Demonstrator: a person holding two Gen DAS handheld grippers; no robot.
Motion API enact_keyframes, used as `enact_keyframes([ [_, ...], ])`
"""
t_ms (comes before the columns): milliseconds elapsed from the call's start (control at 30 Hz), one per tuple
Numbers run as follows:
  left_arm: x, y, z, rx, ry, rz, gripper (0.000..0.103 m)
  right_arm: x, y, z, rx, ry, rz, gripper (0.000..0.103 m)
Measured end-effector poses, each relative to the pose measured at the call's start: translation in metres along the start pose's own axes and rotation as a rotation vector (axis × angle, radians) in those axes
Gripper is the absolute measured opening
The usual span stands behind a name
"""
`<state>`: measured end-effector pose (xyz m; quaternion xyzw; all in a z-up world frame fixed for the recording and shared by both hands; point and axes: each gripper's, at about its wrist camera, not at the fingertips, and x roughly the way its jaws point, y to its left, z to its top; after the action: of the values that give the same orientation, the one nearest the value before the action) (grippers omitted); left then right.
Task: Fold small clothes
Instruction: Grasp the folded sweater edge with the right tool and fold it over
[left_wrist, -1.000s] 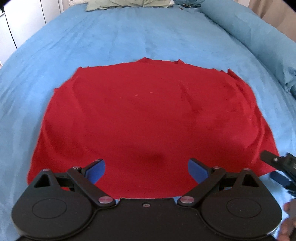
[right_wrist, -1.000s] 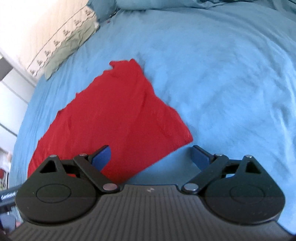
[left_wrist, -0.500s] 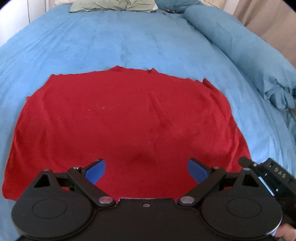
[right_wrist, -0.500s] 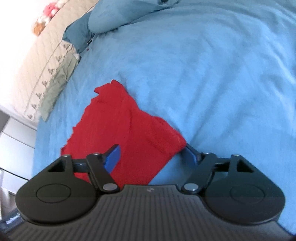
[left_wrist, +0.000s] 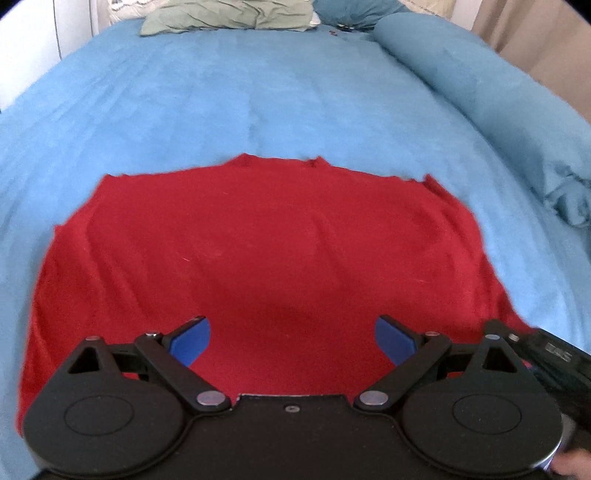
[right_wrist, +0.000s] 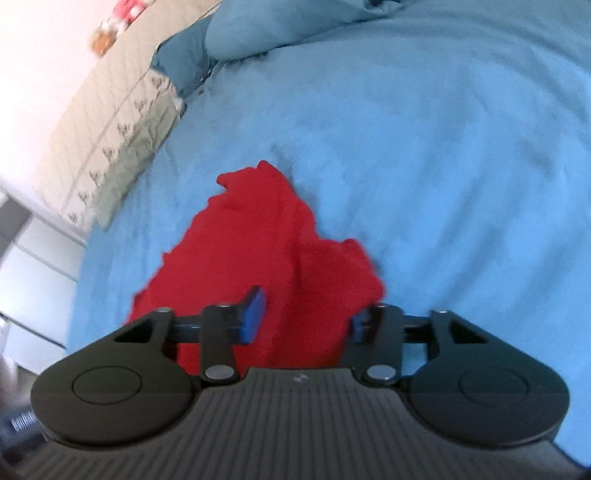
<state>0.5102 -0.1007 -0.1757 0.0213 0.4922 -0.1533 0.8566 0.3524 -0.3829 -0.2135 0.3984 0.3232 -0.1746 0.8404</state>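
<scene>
Lying flat on the blue bed cover (left_wrist: 258, 92), the red garment (left_wrist: 258, 258) is spread wide, its long axis crosswise to the left tongs' (left_wrist: 291, 341) line of sight. Its far edge, with small notches, faces the green pillow (left_wrist: 229, 16) at the head of the bed; its near edge runs under the left tongs.

Left tongs: jaws wide apart, blue pads (left_wrist: 190, 341) over the garment's near portion, nothing between them. Contact with the cloth cannot be told.

Right tongs (right_wrist: 304, 321): jaws partly closed, still a clear gap. The garment's near right corner sits between the pads (right_wrist: 253, 319), bunched and wrinkled there. Whether the pads press the cloth cannot be told; frame is blurred.

From the right wrist view the garment narrows away from the tongs to a ragged tip pointing toward the rolled blue duvet (right_wrist: 258, 33). The same duvet (left_wrist: 480, 92) lies beyond the garment's right side, well apart from it.
</scene>
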Motion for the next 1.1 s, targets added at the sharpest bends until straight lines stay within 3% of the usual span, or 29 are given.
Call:
enact_keyframes([
  [67,0.005,0.005,0.001,0.01,-0.001,0.044,0.098,-0.001,0.006,0.001,-0.07,0.013,-0.008,0.033],
  [300,0.036,0.038,0.003,-0.072,0.056,0.109,0.091,-0.015,0.038,0.004,-0.194,0.0,0.042,0.029],
  [500,0.049,0.044,0.005,-0.02,0.096,0.095,0.094,-0.02,0.076,0.004,-0.255,-0.003,0.108,0.027],
  [600,0.034,0.063,0.01,-0.072,0.099,0.063,0.092,-0.024,0.104,0.006,-0.257,0.008,0.18,0.026],
  [767,-0.009,0.117,0.015,-0.092,0.055,0.125,0.092,-0.016,0.178,-0.001,-0.303,0.058,0.367,0.025],
  [867,-0.032,0.158,0.007,-0.097,0.055,0.185,0.092,-0.006,0.234,-0.028,-0.415,0.16,0.529,0.025],
  [967,-0.04,0.194,-0.017,-0.124,0.096,0.235,0.092,0.008,0.268,-0.077,-0.522,0.321,0.666,0.024],
  [1000,-0.04,0.204,-0.027,-0.134,0.111,0.252,0.092,0.015,0.274,-0.097,-0.579,0.366,0.664,0.024],
  [1100,-0.038,0.228,-0.056,-0.187,0.156,0.27,0.092,0.039,0.275,-0.149,-0.734,0.435,0.553,0.024],
])
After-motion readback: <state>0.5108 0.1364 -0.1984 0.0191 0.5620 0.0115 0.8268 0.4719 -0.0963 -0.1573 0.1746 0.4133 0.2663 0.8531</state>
